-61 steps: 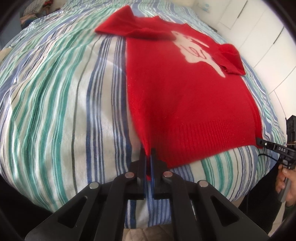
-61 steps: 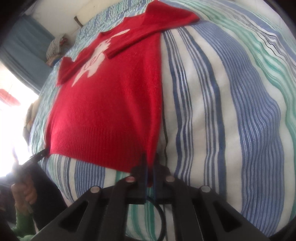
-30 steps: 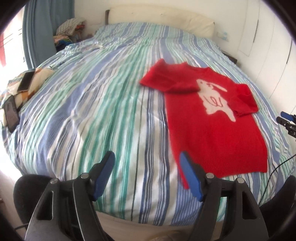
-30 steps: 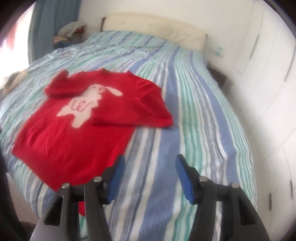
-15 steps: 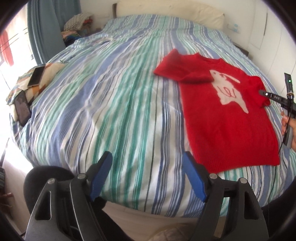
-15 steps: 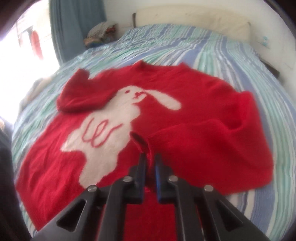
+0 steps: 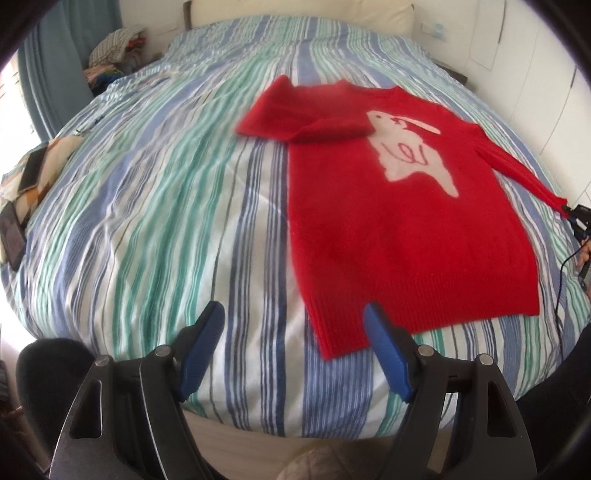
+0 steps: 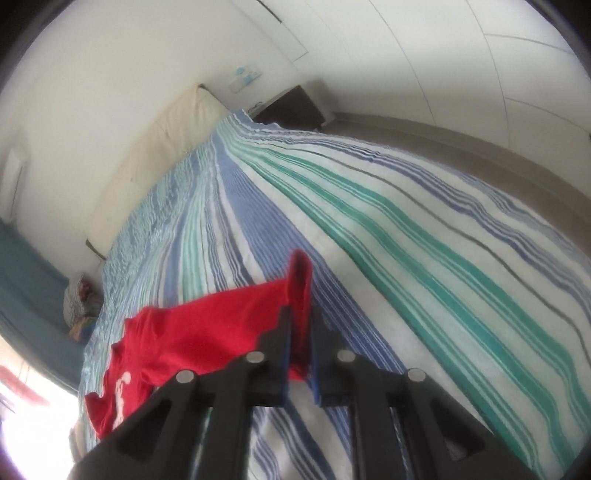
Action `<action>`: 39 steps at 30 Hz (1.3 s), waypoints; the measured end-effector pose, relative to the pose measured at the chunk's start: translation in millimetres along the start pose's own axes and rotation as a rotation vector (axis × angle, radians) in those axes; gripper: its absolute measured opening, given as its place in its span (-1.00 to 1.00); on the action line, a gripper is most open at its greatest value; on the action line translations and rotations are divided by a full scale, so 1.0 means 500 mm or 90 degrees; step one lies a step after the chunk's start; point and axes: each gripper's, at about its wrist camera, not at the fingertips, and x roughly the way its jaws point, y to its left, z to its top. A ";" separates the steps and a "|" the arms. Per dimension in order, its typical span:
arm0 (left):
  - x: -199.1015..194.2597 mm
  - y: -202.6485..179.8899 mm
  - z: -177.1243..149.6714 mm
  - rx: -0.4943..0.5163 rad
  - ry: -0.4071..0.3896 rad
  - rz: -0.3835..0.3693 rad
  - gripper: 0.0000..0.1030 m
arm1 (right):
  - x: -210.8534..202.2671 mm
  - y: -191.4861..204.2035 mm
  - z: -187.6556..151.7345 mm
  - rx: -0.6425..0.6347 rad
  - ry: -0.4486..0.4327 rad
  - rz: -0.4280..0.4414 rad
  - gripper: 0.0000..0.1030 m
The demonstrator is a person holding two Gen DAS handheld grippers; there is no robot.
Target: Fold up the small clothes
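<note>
Since half a second ago you've drawn the sleeve [image 7: 521,170] of the red rabbit sweater [image 7: 388,221] outward with the right tongs [image 8: 300,345] clamped on its cuff while the left tongs [image 7: 293,347] hang open above the striped bed [image 7: 147,221], so this looks like the sleeve-straightening step, and next you'd fold that sleeve across the body.

Striped bed [image 7: 155,206], cream headboard [image 7: 295,11], white walls [image 8: 110,74], blue curtain [image 7: 55,74]; dark nightstand [image 8: 291,107], probably.
</note>
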 end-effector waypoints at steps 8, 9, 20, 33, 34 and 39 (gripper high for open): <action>0.002 -0.004 0.004 -0.012 0.004 -0.001 0.54 | -0.004 -0.082 0.002 0.141 0.010 0.081 -0.63; 0.008 -0.007 0.003 -0.011 0.010 -0.001 0.54 | -0.002 -0.086 0.001 0.148 0.017 0.088 -0.60; 0.020 -0.020 0.001 0.004 0.019 0.002 0.54 | 0.009 -0.022 -0.013 -0.005 0.037 -0.087 -0.94; -0.024 0.038 0.081 0.037 -0.060 0.049 0.54 | 0.007 0.020 -0.032 -0.103 0.010 -0.220 -0.30; -0.036 0.042 0.107 0.041 -0.085 0.043 0.54 | -0.010 0.020 -0.031 -0.091 -0.006 -0.207 -0.10; -0.047 0.050 0.280 0.064 -0.174 -0.053 0.81 | -0.132 0.056 -0.034 -0.091 -0.122 -0.205 0.26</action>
